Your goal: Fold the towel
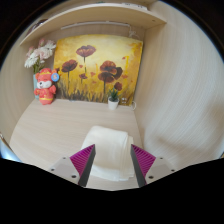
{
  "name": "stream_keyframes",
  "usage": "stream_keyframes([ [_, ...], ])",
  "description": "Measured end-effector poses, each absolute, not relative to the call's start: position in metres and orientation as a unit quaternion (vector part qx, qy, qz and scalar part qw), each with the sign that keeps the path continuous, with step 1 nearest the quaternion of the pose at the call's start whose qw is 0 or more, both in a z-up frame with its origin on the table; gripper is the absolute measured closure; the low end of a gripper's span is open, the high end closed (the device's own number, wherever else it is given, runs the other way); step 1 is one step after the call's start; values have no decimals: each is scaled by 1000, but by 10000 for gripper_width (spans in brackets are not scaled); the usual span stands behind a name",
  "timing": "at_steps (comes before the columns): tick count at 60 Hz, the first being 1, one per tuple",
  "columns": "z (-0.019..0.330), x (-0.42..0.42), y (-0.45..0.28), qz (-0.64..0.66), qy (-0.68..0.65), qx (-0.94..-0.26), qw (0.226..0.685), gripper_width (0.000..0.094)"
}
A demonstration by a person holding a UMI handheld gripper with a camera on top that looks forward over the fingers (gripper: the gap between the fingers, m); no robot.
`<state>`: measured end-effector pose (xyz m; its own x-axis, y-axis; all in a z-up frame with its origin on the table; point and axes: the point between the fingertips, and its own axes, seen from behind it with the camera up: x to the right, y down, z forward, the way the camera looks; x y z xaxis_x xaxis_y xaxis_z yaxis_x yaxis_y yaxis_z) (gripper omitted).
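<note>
Gripper view: white towel (pixel 108 150) bunched between pads (pixel 84 160), fingers apart, not clamping. Gripper (pixel 113 164) low over table (pixel 45 130). Imo pinch one edge only, lift slow, keep layers aligned.

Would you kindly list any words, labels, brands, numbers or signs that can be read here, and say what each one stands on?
No readable text anywhere.
Flower painting: poppies only, no legible signature or caption.
Toy figure: any marking is too small to read.
Small potted plant: no label visible.
White towel, lying between the open gripper fingers: plain, no tag showing.
</note>
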<state>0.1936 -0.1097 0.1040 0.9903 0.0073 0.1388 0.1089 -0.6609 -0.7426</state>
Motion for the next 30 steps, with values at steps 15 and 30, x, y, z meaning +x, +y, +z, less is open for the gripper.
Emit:
stream_keyframes([
  [15,196,102,-164,-17,-15,-882,471,204],
  [30,222,34,-243,1,-17,-868,495,174],
])
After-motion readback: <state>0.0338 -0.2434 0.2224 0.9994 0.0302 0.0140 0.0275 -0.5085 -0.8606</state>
